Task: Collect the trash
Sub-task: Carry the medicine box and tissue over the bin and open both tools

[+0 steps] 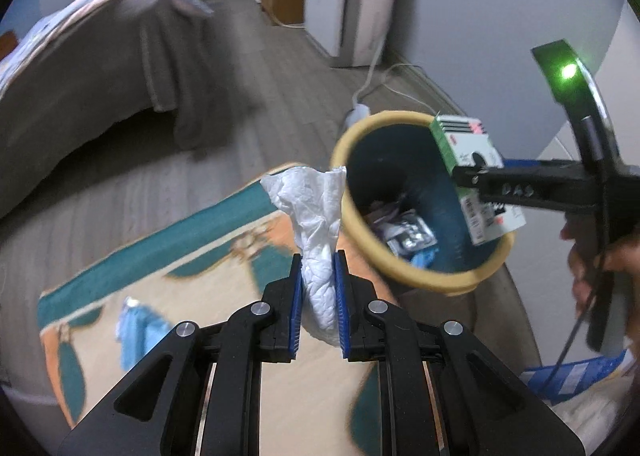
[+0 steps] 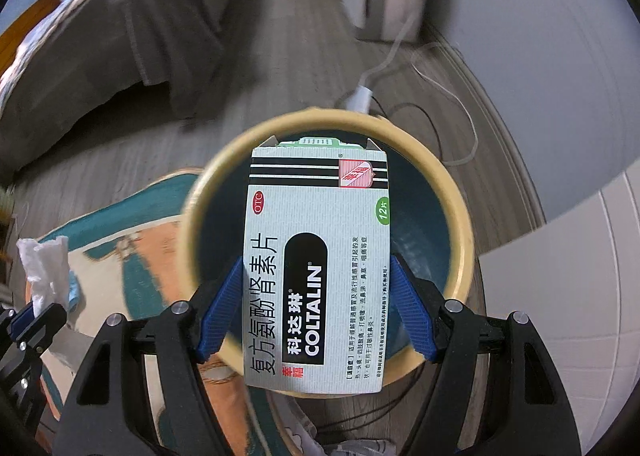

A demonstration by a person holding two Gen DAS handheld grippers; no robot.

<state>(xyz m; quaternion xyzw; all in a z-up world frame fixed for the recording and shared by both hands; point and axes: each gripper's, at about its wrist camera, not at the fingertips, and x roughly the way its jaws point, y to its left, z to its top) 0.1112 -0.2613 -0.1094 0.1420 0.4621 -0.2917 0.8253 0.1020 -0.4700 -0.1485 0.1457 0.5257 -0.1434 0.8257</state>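
- The left gripper (image 1: 319,256), ribbed blue pads nearly closed, pinches a crumpled white tissue (image 1: 316,215) beside the bin.
- The right gripper (image 2: 316,260), pads wide, clamps a flat rectangular cardboard medicine box (image 2: 316,256) over the bin mouth.
- The round bin (image 2: 464,232), cream rim, dark teal inside, stands on a patterned rug (image 1: 224,240).

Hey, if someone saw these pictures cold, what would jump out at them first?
Probably the white medicine box marked COLTALIN, clamped in the right hand-held gripper right over the open mouth of the yellow-rimmed bin. Next, the crumpled white tissue pinched in the left hand-held gripper, above the patterned rug just left of the bin, which already holds some trash.
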